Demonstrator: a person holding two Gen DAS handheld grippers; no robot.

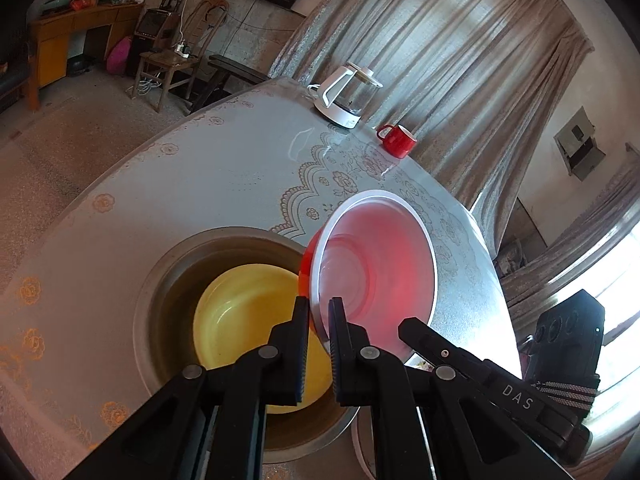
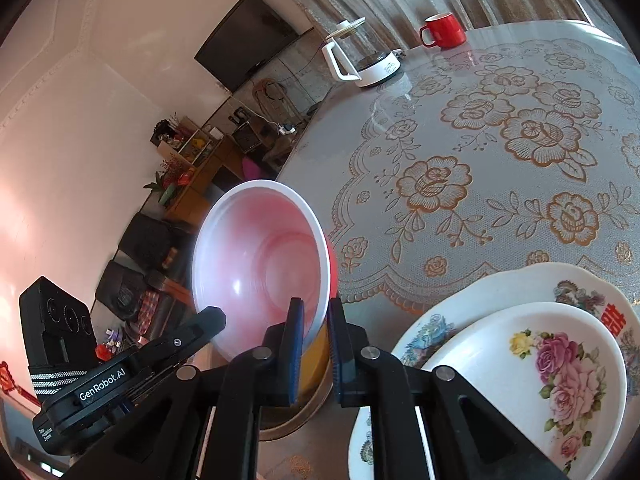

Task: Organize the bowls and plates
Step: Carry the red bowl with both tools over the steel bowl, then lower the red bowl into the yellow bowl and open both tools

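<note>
1. The left hand-held gripper (image 1: 319, 312) is clamped on the rim of a red bowl (image 1: 376, 264) with a white inside; the bowl is tilted and lifted above the worktop (image 1: 200, 184).
2. The right hand-held gripper (image 2: 316, 316) is clamped on the rim of the same red bowl (image 2: 260, 264), at the opposite side.
3. In the left wrist view the body of the right hand-held gripper carries the white letters "DAS".
4. In the right wrist view the body of the left hand-held gripper carries the white label "GenRobot.AI".
5. Under the red bowl a yellow bowl (image 1: 248, 312) sits inside a metal basin (image 1: 168, 280) on the worktop.
6. A white floral bowl (image 2: 540, 372) rests on a patterned plate (image 2: 432, 320); a red Chinese character (image 2: 612, 316) is printed on the plate rim.
7. A white kettle (image 1: 346, 98) and a red mug (image 1: 398, 140) stand near the far edge of the worktop, close to a curtain (image 1: 460, 40).
8. The worktop has a lace cloth with flower patterns under a clear cover.
</note>
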